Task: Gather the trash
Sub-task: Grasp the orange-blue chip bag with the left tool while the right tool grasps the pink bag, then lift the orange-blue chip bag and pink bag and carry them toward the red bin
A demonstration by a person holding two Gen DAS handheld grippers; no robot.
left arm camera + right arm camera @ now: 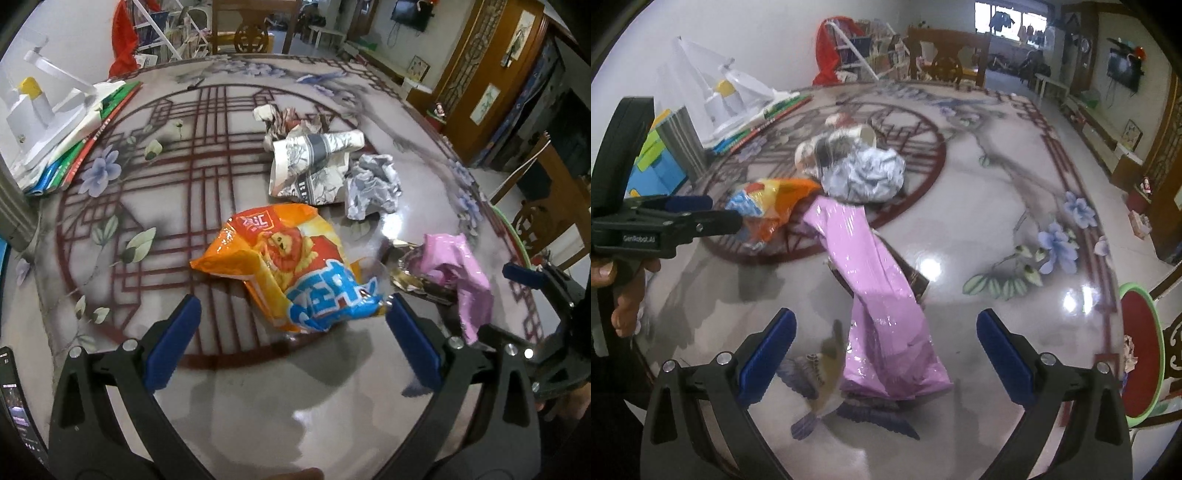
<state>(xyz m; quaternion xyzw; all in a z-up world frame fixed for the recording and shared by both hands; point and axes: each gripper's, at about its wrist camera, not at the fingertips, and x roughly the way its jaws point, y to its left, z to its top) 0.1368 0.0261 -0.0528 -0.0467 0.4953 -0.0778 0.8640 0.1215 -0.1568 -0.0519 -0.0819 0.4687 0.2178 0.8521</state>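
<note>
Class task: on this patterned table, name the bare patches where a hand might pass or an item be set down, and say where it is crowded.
Free: the near strip of table before the orange snack bag; the stretch between that bag and the books; the flowered side right of the pink wrapper. Crowded: the middle, where the bag, wrapper and crumpled papers lie close together.

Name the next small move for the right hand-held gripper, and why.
Probably lower the right hand-held gripper a little further and close on the pink wrapper. Its jaws stand wide open with the wrapper's near end lying flat on the table between them, nothing gripped yet.
</note>
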